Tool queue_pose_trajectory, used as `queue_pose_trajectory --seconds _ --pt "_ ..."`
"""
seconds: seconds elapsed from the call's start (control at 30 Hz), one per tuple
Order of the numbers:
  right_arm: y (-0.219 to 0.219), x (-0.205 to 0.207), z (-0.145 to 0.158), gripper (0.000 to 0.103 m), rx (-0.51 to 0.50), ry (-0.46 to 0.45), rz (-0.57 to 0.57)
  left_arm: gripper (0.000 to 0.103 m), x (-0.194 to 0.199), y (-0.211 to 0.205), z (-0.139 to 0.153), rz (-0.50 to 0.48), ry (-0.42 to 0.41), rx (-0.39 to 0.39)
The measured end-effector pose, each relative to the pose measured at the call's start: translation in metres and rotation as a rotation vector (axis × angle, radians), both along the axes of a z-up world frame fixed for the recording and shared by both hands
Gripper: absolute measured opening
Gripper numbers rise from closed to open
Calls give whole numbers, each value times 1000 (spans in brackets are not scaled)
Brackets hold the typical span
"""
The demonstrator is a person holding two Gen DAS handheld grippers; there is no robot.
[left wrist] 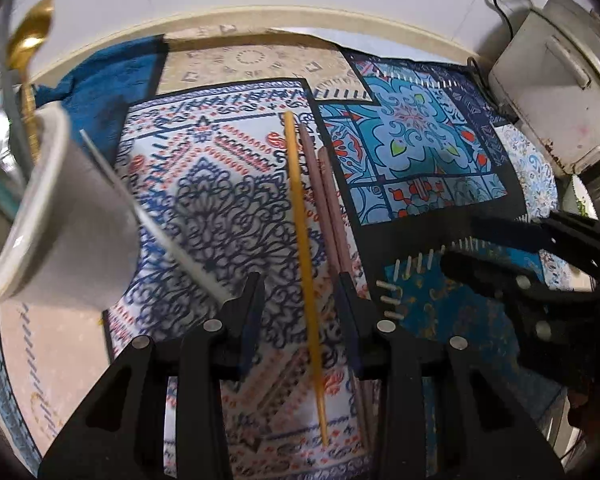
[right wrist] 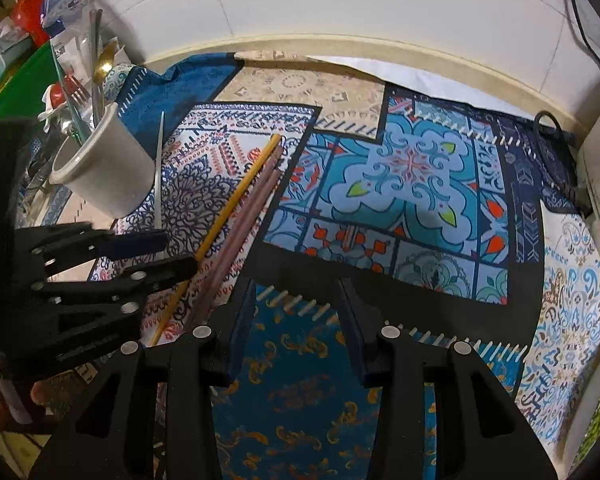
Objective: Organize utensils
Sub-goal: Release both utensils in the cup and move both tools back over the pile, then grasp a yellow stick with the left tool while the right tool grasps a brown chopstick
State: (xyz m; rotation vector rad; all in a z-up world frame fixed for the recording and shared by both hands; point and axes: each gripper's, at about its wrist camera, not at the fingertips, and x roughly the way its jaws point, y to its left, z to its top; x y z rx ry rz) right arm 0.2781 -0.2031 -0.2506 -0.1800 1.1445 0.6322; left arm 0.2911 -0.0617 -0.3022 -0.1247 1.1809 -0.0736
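Both jaws stand wide and hold nothing. With my left gripper (left wrist: 300, 304) I straddle the yellow stick (left wrist: 304, 272), which lies on the patterned cloth (left wrist: 228, 184) running near to far; the two pink sticks (left wrist: 328, 208) lie just right of it, touching each other, and my right-side jaw sits over them. A white stick (left wrist: 156, 216) lies to the left, its far end by the cup (left wrist: 60, 216), which stands at the far left with a gold spoon (left wrist: 28, 48) in it. My right gripper (right wrist: 296, 332) hovers over the blue part of the cloth, well apart from the sticks.

I judge the step is picking up the yellow stick for the cup. To do it well I should shift a little left so the jaws close on the yellow stick alone, lower until they reach the cloth, then close near its middle so it does not tip. A thin round stick may roll or slip.
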Motion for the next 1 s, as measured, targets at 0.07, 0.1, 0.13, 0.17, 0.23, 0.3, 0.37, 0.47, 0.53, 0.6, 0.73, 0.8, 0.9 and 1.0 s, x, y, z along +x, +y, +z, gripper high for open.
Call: queue_pose_trajectory --seconds 0.07,0.1,0.13,0.17,0.23,0.3,0.37,0.47,0.53,0.6,0.73,0.8,0.9,1.0 --pt "-2 -1 -2 38 9 16 0 33 5 -3 -4 -5 5 4" --pt "-2 -1 -3 38 14 21 0 29 7 -4 -5 -12 3 -1" --pt "-1 -2 -4 38 20 28 3 25 8 -5 -5 -15 0 -3" --pt "0 -3 -4 38 23 32 7 22 8 -6 -4 -19 -2 -6" --pt "4 -5 -5 36 31 38 20 10 10 -7 -4 -22 -4 -11" --pt "10 -6 -6 35 39 42 29 7 10 -5 -4 -17 -3 -7" --pt "16 -8 -7 34 49 49 42 4 10 -2 -6 -15 5 -7" --pt "27 -13 -10 31 51 56 69 4 6 3 -6 -15 11 -11" --pt "36 -16 -14 25 36 52 92 4 1 7 -6 -12 17 -12" --pt "43 -18 -18 21 28 58 111 4 -4 11 -6 -4 30 -25" --pt "56 -24 -26 13 -8 35 153 3 -17 21 -6 27 55 -58" --pt "58 -25 -26 12 -21 22 163 3 -24 25 -6 40 72 -76" --pt "55 -21 -25 11 -57 -7 164 3 -28 21 -8 39 94 -96" --pt "45 -11 -25 11 -69 -3 132 3 -31 18 -9 15 109 -104"
